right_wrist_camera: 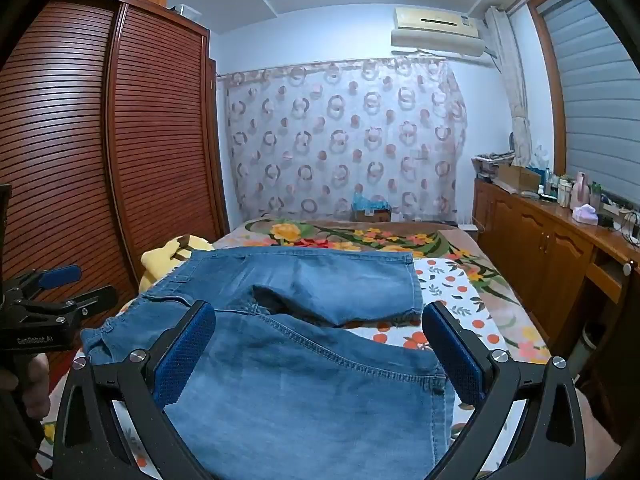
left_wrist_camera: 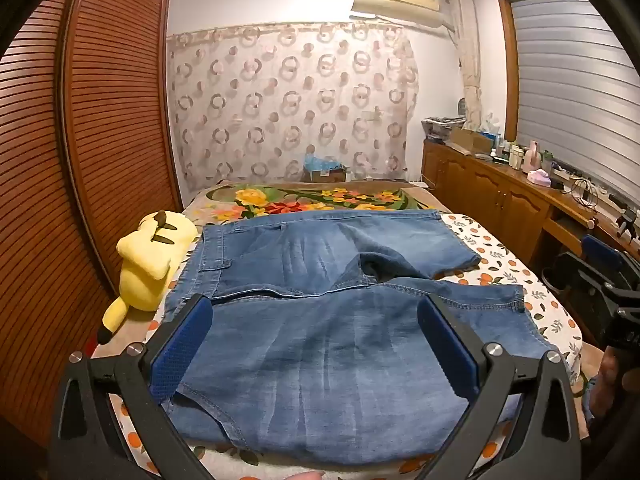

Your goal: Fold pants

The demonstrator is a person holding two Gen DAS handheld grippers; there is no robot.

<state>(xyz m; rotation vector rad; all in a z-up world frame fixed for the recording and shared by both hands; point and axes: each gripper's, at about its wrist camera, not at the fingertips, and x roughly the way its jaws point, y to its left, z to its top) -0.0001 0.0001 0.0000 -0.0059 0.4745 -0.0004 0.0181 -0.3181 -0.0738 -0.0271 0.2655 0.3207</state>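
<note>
**Both grippers wide over the near leg of the pants**

The pants [left_wrist_camera: 320,320] lie spread on the bed [left_wrist_camera: 500,256], denim, short-legged. The waistband sits at about 10 o'clock from the left hand-held gripper [left_wrist_camera: 316,340], beside a yellow plush [left_wrist_camera: 152,256]. The two legs run toward 3 o'clock, so the long axis lies crosswise to both cameras, from 9 to 3. The far leg ends near 1 o'clock; the near leg fills the space straight ahead, at 12 o'clock and below.

The left hand-held gripper stands with its blue pads wide apart, nothing between them but a view of denim underneath. I cannot tell whether the fingertips touch the cloth. The right hand-held gripper [right_wrist_camera: 320,344] is likewise spread apart and empty, poised over the near leg toward its hem, which lies at roughly 2 o'clock from it.

The left gripper looks nearer the waist end, the right nearer the hems. A likely next fold brings the near leg over the far one, toward 12 o'clock. That would ask each gripper to pinch the near edge at its own end.
</note>
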